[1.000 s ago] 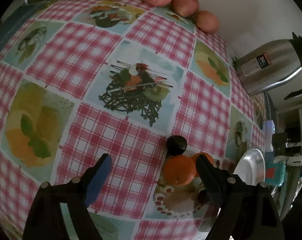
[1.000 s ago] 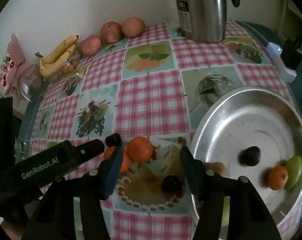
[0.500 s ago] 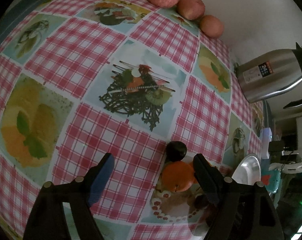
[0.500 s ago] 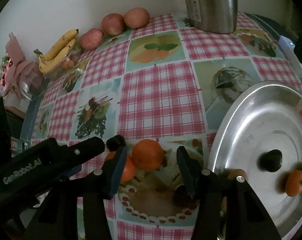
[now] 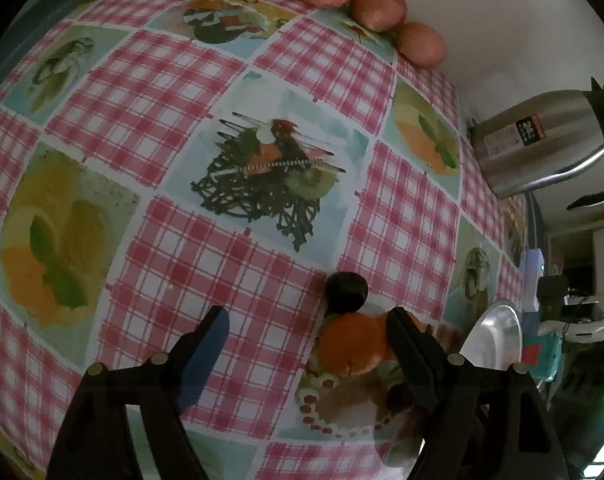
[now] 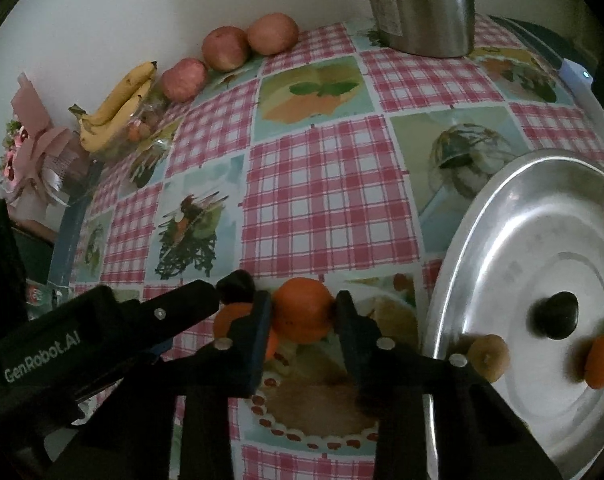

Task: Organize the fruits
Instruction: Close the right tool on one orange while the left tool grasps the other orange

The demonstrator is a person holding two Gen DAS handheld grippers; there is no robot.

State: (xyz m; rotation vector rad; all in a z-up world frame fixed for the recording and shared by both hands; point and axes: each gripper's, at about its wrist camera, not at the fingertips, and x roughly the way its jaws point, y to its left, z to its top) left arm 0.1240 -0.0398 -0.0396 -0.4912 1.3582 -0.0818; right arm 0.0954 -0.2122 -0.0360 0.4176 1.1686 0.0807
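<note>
My right gripper (image 6: 304, 312) has just closed onto the orange (image 6: 300, 309) beside the steel plate (image 6: 498, 224); plate next. Left gripper (image 5: 306, 330) wide, empty.

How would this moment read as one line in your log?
right tool: just closed on orange | left tool: open, beside another orange | tray: four fruits

Oranges (image 6: 302, 310) left of tray (image 6: 502, 216) (dark fruit (image 6: 554, 315) inside).
</note>
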